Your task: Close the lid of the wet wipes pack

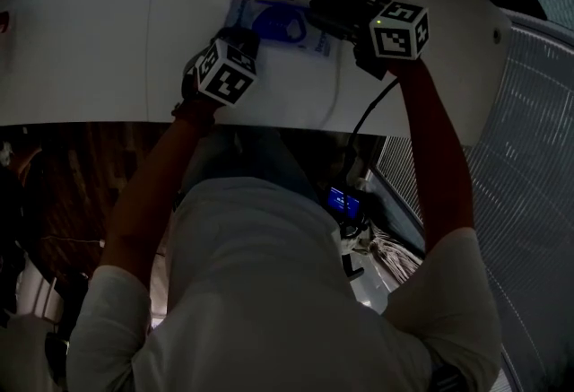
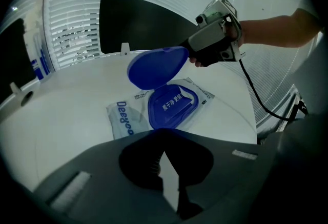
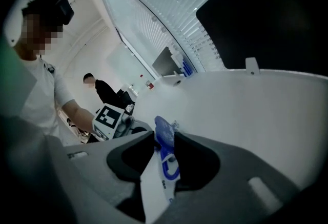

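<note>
A wet wipes pack (image 1: 269,22) lies flat on the white table (image 1: 99,40). Its blue lid (image 2: 156,66) stands up and open above the blue lid frame (image 2: 171,107). My right gripper (image 2: 188,54) reaches in from the right. Its jaws are open, with the lid's free end (image 3: 163,130) edge-on between them and no pad pressing on it. My left gripper (image 2: 164,152) points steeply down at the pack's near end with its jaws shut together. That end of the pack is hidden under them, so I cannot tell whether they pinch it.
A black cable (image 1: 359,121) hangs from the right gripper over the table's near edge. Slatted blinds (image 2: 77,28) and a dark panel (image 2: 143,23) stand behind the table. A second person (image 3: 100,89) stands in the background.
</note>
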Action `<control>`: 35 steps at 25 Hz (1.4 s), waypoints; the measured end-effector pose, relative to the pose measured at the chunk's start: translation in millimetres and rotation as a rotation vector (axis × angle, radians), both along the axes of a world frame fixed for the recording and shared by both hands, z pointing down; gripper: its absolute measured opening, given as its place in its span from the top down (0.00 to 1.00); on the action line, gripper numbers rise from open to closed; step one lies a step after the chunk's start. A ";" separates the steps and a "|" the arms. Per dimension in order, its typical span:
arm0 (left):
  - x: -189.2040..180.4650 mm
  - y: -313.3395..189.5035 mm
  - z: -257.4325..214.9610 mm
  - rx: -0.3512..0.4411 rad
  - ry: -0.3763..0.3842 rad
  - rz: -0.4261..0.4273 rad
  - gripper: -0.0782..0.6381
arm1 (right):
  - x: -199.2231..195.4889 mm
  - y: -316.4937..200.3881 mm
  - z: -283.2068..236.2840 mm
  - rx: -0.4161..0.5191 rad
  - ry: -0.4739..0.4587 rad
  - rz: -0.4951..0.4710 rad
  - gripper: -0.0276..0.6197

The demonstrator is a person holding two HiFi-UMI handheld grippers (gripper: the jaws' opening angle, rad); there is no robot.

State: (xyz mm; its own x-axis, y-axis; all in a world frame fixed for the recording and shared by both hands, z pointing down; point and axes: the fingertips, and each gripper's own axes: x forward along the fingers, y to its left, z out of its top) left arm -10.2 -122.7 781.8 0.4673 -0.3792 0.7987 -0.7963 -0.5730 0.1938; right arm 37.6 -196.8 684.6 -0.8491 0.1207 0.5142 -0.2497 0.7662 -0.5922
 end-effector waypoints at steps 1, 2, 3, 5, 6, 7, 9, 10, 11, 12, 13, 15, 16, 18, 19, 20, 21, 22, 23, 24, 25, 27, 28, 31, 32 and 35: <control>0.0 -0.3 0.3 0.000 -0.002 0.001 0.89 | -0.9 7.1 -0.5 -0.033 -0.010 -0.018 0.77; 0.0 -0.5 0.4 0.001 -0.004 0.002 0.89 | -2.0 14.3 -0.5 -0.069 -0.019 -0.033 0.77; -0.1 -0.8 0.3 0.001 -0.005 0.003 0.89 | -3.4 21.2 0.4 -0.101 -0.023 -0.046 0.77; 0.0 -1.6 -0.5 0.002 -0.006 0.005 0.89 | -6.2 32.5 5.7 -0.146 -0.014 -0.064 0.77; 0.2 -1.9 -0.9 0.003 -0.006 0.005 0.89 | -7.6 36.9 9.6 -0.162 -0.004 -0.069 0.77; 0.5 -2.0 -1.2 0.003 -0.006 0.005 0.89 | -9.3 40.7 14.0 -0.177 0.007 -0.072 0.77; 1.0 -1.7 -1.1 0.003 -0.005 0.004 0.89 | -13.2 45.8 22.9 -0.192 0.029 -0.068 0.80; 1.0 -1.7 -0.9 0.003 -0.005 0.005 0.89 | -15.0 46.7 27.4 -0.189 0.044 -0.063 0.83; 0.9 -1.8 -0.6 0.003 -0.005 0.006 0.89 | -16.6 46.7 32.2 -0.177 0.063 -0.058 0.88; 0.9 -2.0 -0.5 0.002 -0.004 0.006 0.89 | -17.5 46.1 37.2 -0.159 0.087 -0.054 0.95; 0.9 -2.3 -0.4 0.001 -0.004 0.007 0.89 | -17.7 45.8 42.1 -0.136 0.115 -0.056 0.95; 1.1 -2.4 -0.6 0.000 -0.002 0.007 0.89 | -16.8 46.2 51.3 -0.079 0.176 -0.071 0.95; 1.0 -2.2 -0.7 -0.001 -0.001 0.006 0.89 | -16.1 46.5 55.4 -0.044 0.206 -0.079 0.95; 1.1 -1.8 -0.6 -0.002 0.001 0.006 0.89 | -14.8 47.2 62.4 0.031 0.263 -0.097 0.95; 1.2 -1.8 -0.7 -0.003 0.001 0.007 0.89 | -14.1 47.8 65.2 0.069 0.288 -0.108 0.95; 1.4 -1.7 -1.1 -0.005 0.001 0.009 0.89 | -13.6 48.5 67.4 0.103 0.310 -0.118 0.95; 1.4 -1.5 -1.8 -0.008 0.001 0.011 0.89 | -13.1 49.2 69.2 0.131 0.327 -0.125 0.95; 1.3 -1.0 -2.4 -0.011 0.000 0.013 0.89 | -12.5 49.6 70.9 0.152 0.339 -0.128 0.95; 1.2 -0.5 -2.8 -0.014 0.001 0.013 0.89 | -11.9 49.9 72.4 0.166 0.347 -0.129 0.95; 1.1 0.2 -3.1 -0.016 0.001 0.012 0.89 | -11.1 50.1 73.9 0.176 0.353 -0.127 0.95; 1.0 0.8 -3.2 -0.018 0.002 0.010 0.89 | -10.4 50.2 75.2 0.183 0.359 -0.126 0.95; -0.2 2.0 -3.9 -0.022 0.004 0.005 0.89 | -10.3 50.4 77.0 0.198 0.370 -0.125 0.95; -1.2 2.3 -4.7 -0.022 0.005 0.003 0.89 | -10.7 50.1 77.1 0.204 0.376 -0.126 0.95; -3.6 2.0 -8.3 -0.020 0.008 -0.001 0.89 | -11.8 48.9 75.8 0.215 0.387 -0.125 0.95; -3.4 2.0 -8.8 -0.019 0.009 -0.001 0.89 | -11.7 48.8 76.1 0.216 0.390 -0.125 0.95; -2.2 1.5 -6.6 -0.021 0.009 -0.001 0.89 | -11.1 48.6 79.7 0.224 0.401 -0.130 0.95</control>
State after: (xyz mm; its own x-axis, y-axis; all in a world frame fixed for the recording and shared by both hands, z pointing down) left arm -12.4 -121.2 775.2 0.4739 -0.3628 0.8024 -0.7949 -0.5683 0.2126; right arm 26.5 -148.3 764.3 -0.5637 0.0616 0.8237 -0.3184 0.9040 -0.2855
